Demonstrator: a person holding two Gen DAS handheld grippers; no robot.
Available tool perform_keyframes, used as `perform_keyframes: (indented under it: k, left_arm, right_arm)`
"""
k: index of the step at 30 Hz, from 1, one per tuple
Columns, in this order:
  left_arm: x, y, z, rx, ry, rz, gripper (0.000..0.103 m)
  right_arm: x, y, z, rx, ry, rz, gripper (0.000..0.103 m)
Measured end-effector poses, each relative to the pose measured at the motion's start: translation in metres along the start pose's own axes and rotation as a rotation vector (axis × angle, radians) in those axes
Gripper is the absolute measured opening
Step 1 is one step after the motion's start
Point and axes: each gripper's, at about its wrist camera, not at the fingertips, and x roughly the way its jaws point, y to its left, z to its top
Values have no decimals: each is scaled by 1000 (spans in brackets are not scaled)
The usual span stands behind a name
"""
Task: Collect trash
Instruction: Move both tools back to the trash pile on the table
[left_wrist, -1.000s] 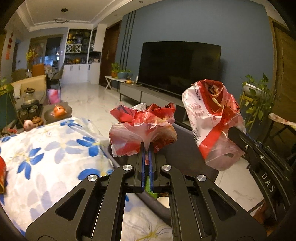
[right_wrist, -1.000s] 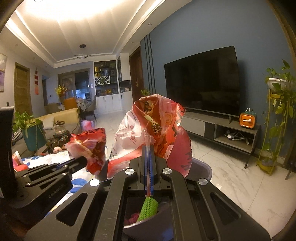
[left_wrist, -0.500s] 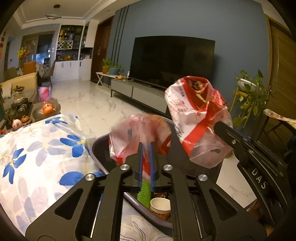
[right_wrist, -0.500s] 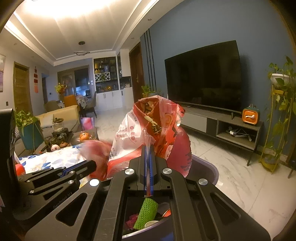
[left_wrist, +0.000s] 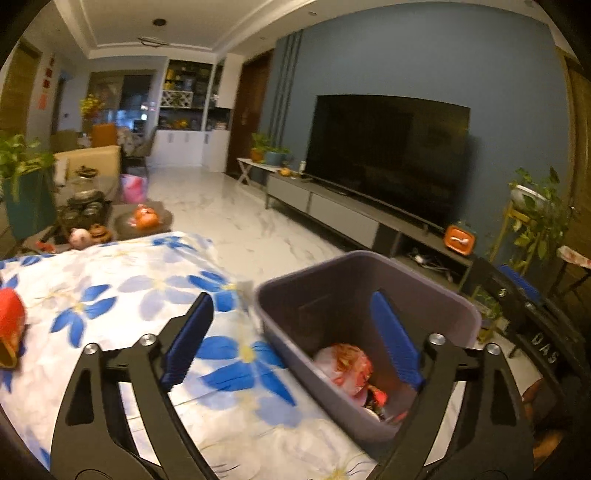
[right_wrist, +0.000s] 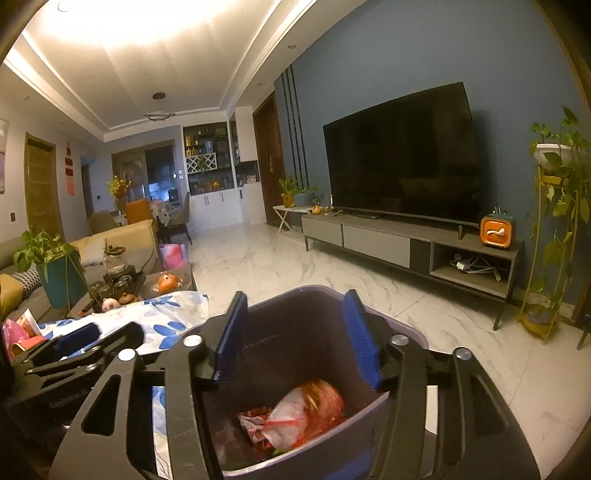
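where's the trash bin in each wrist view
Left wrist: trash bin lower right, beside the floral cloth.
Right wrist: trash bin bottom centre, under the opening, empty right gripper.
Shared landmark: orange box on the TV stand.

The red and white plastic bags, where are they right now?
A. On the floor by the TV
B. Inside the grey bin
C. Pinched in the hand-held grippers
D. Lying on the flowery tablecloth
B. The crumpled plastic bags lie down inside the grey bin, and nothing is between the blue pads of either hand-held gripper, whose jaws are opening.
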Motion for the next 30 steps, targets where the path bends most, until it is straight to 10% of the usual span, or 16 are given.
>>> perform_keyframes:
  k: [5,30]
  left_arm:
    - [-28,15,-6,-32,-5,54,91]
    - [-206,187,-45,-175,-92,550,92]
  right_arm:
    - [-20,5,-2,-1,-31,1,76]
    - [-68,152,-20,-84,-14,293,76]
